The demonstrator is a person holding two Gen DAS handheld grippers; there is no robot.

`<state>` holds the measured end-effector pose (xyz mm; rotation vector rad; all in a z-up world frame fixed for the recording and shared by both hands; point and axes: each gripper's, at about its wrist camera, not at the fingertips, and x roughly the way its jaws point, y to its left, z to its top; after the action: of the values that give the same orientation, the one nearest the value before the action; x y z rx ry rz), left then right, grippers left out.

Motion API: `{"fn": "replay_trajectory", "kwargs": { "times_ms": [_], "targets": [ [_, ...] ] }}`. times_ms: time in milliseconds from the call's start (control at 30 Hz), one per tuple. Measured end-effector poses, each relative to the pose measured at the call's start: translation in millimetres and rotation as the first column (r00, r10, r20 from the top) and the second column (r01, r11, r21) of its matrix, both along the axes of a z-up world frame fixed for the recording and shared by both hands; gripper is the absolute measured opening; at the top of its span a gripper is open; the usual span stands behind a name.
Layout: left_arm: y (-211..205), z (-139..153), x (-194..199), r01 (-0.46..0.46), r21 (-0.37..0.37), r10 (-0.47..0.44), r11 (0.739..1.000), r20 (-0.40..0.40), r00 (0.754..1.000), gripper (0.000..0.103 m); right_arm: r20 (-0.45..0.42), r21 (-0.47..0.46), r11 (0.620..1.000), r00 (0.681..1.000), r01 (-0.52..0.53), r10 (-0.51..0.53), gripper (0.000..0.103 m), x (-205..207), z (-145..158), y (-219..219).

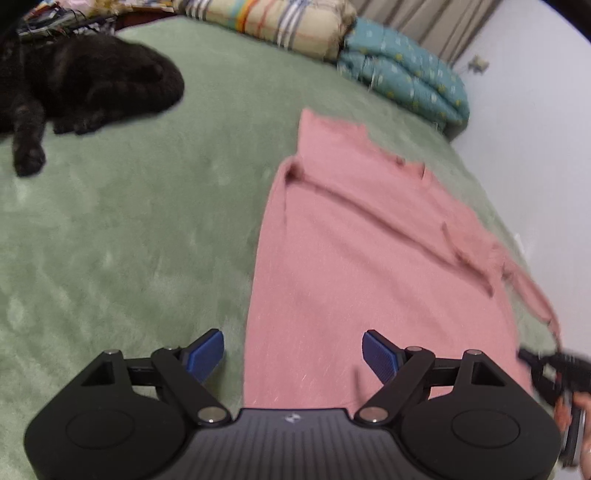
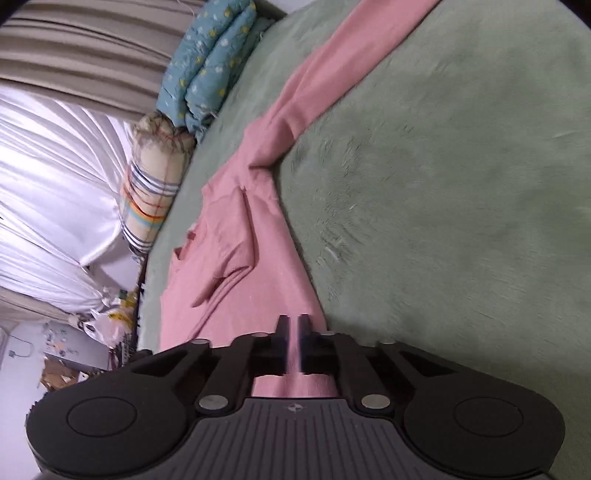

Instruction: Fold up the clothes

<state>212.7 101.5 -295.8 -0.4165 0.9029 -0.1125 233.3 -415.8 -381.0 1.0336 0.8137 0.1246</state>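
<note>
A pink garment (image 1: 369, 240) lies spread on the green blanket (image 1: 147, 240), its sleeve trailing off to the right. My left gripper (image 1: 293, 354) hovers open over the garment's near left edge, with nothing between its blue pads (image 1: 376, 356). In the left wrist view my right gripper (image 1: 546, 365) sits at the right edge, where a thin strip of the sleeve (image 1: 535, 295) runs up to it. In the right wrist view my right gripper (image 2: 294, 332) has its fingers almost together, with pink cloth (image 2: 240, 240) filling the narrow slit between them.
A black cat (image 1: 85, 85) lies on the blanket at the far left. A rolled teal quilt (image 1: 402, 74) and a striped bolster (image 1: 273, 22) line the bed's far edge. Curtains (image 2: 55, 166) and a cluttered corner lie beyond the bed.
</note>
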Motion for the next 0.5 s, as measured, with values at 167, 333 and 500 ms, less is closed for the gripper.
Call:
{"fn": "replay_trajectory", "kwargs": {
  "times_ms": [167,333,500],
  "targets": [
    [-14.9,12.3,16.2,-0.005,-0.008,0.005,1.0,0.042,0.999,0.082,0.085,-0.051,0.966,0.964,0.255,-0.25,0.04,-36.5,27.7,-50.3],
    [-30.9,4.6,23.1,-0.022,-0.036,0.023,0.999,0.033,0.999,0.082,0.089,0.064,0.787,0.782,0.614,-0.617,0.04,-44.6,28.9,-143.2],
    [-44.9,-8.7,27.2,-0.015,-0.031,0.015,0.999,-0.001,1.0,0.082,0.031,-0.002,0.646,0.646,0.763,-0.763,0.04,-11.4,19.3,-215.3]
  ]
}}
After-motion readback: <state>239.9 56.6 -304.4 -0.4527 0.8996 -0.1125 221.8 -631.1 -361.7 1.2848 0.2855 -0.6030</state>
